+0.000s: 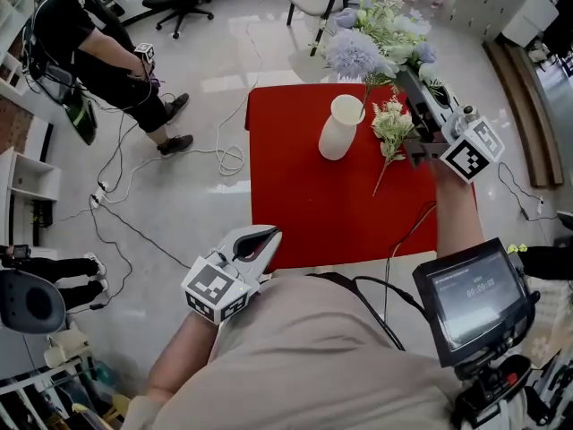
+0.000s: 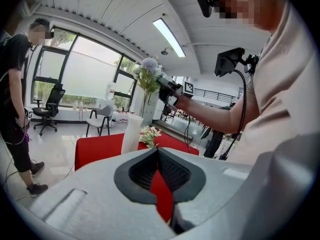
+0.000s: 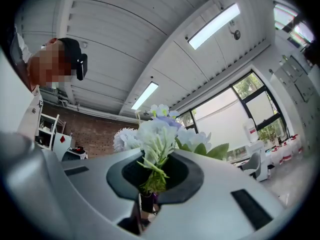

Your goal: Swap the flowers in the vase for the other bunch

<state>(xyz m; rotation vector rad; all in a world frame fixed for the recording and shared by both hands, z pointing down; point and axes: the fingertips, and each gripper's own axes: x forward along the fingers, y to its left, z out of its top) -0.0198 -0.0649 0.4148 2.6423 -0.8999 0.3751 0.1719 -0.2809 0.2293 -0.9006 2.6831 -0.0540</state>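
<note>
Red-topped table on a pale tiled floor carries a white vase, upright and empty. The right tongs are clamped on the stems of a lavender-and-white bunch, held aloft beyond the vase with its heads pointing away from the person. The vase mouth lies just left of it and below. A smaller white bunch lies on the table just right of the vase, stem toward the person, nearer the right hand. The left tongs hang closed and empty at the near edge. Nothing blocks the vase mouth.
</note>
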